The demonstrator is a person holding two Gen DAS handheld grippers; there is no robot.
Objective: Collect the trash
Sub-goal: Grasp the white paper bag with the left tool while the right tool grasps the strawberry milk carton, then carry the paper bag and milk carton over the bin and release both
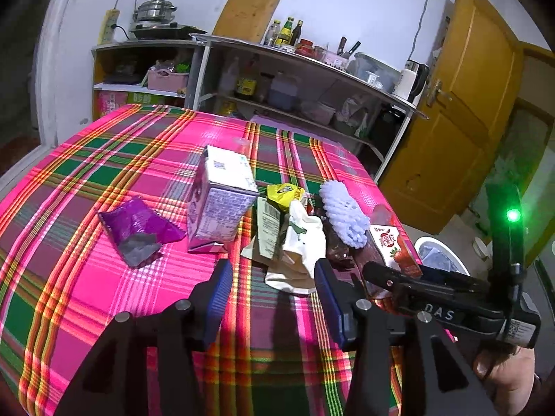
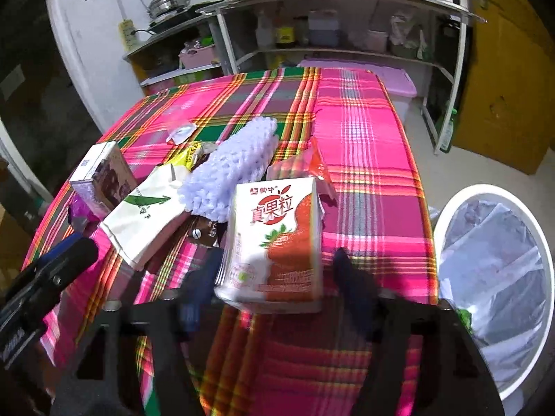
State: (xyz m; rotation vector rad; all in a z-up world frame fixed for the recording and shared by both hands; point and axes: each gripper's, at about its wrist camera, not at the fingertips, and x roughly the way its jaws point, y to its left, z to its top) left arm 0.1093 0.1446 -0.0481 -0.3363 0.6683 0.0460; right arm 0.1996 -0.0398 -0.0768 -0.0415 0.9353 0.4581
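Trash heap at the near right of the bench (image 1: 86, 159) — a top covered in pink, green and orange plaid cloth.

Right claw (image 2: 277, 277): I see its blue-padded fingers (image 2: 350, 284) standing one to each side of a red-and-white strawberry milk carton (image 2: 277, 239). The carton sits between them, tilted a little toward the camera. The frame is blurred here, so I cannot tell whether the pads are pressing on the carton or only bracketing it. In the left view the same carton (image 1: 395, 246) lies at the bench's right edge, with the right claw's black body partly covering it.

Left claw (image 1: 274, 298): fingers apart, nothing between them, hovering over the plaid just short of the pile.

Pile, from the left view:
- crumpled purple foil snack wrapper (image 1: 138, 228), lying apart to the left
- purple-and-white drink carton (image 1: 218, 197), tilted, just right of the wrapper
- white paper bag with a green leaf print (image 1: 298, 239), directly ahead of the left claw
- small yellow crumpled wrapper (image 1: 284, 194) behind the bag
- white foam fruit net (image 1: 343, 208), resting on dark wrappers beside the strawberry carton

Bin: a white round bin with a clear plastic liner (image 2: 496, 277) stands on the floor just off the bench's right edge — beside the right claw.
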